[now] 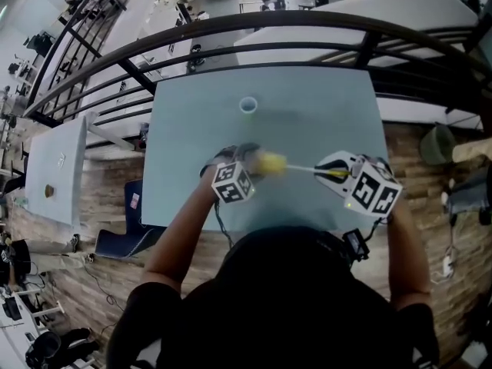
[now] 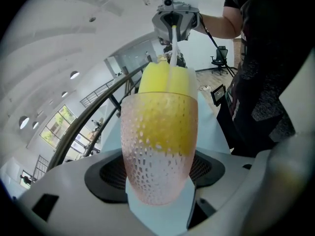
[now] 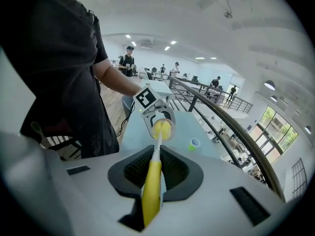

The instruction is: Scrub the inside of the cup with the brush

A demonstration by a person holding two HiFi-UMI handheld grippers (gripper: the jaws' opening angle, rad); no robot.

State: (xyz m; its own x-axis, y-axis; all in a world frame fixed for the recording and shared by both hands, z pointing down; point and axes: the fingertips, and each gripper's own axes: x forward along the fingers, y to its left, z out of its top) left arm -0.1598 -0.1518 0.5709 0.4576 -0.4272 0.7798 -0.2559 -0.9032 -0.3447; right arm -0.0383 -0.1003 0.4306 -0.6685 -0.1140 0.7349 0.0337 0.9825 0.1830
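At the bottom of the head view, over the near edge of the pale counter (image 1: 307,114), a person in a dark shirt works two tools toward each other. The left hand-held gripper (image 1: 244,164) is clamped on a translucent pink, dimpled cup (image 2: 159,146), base toward its camera and mouth turned to the other tool. The right hand-held gripper (image 1: 332,172) is closed tight on the yellow handle of the brush (image 3: 151,191), whose thin white stem runs forward to a yellow sponge head (image 2: 163,80) set in the cup's mouth, part inside and part above the rim. Farther up the frame, a small green cup (image 1: 247,104) stands alone near the counter's far edge, before a curved dark railing (image 1: 307,29).
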